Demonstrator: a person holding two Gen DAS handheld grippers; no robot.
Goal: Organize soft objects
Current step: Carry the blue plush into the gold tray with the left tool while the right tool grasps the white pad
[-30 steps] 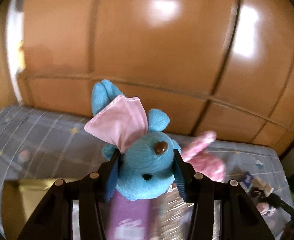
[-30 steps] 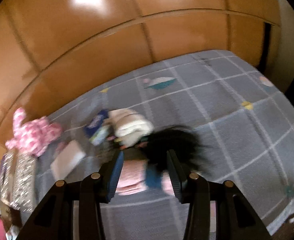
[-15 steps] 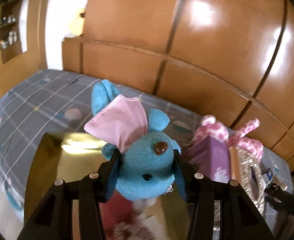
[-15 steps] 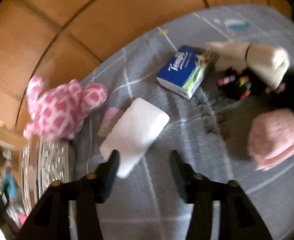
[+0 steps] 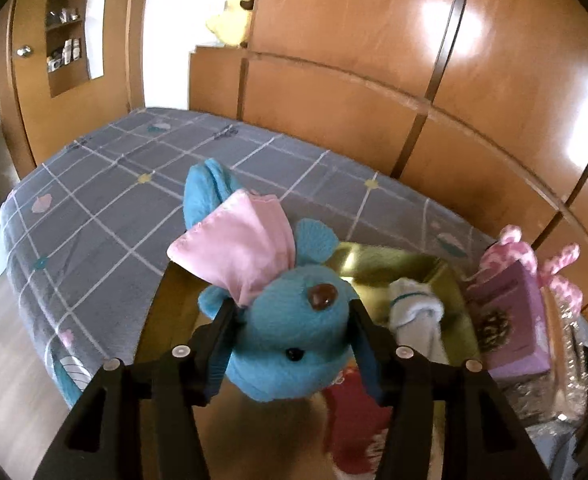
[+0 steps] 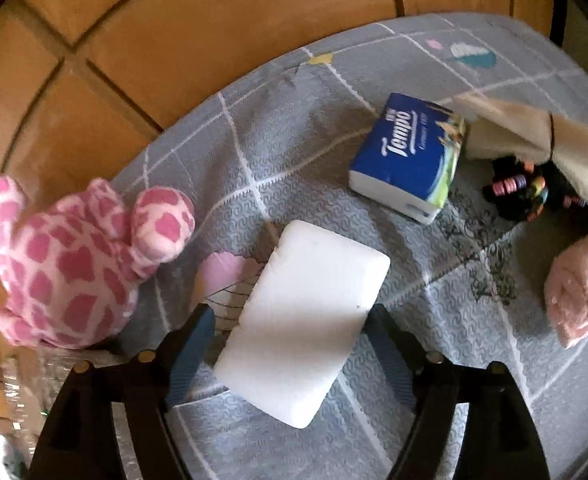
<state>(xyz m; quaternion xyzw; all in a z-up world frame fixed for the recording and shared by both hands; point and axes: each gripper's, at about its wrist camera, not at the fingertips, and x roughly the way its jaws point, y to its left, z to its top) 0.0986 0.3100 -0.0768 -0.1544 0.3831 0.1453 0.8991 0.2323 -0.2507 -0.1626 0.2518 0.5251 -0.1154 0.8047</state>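
Left tongs clamping blue plush, jaws just easing wider | right tongs empty, just spreading around white block

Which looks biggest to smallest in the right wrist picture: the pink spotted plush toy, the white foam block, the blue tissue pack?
1. Pink spotted plush toy and white foam block: about alike; the block lies nearer the camera, so I won't rank them.
2. Blue tissue pack: smallest, though farther away.

left wrist: steep over bed | right wrist: close, downward | shared: pink plush
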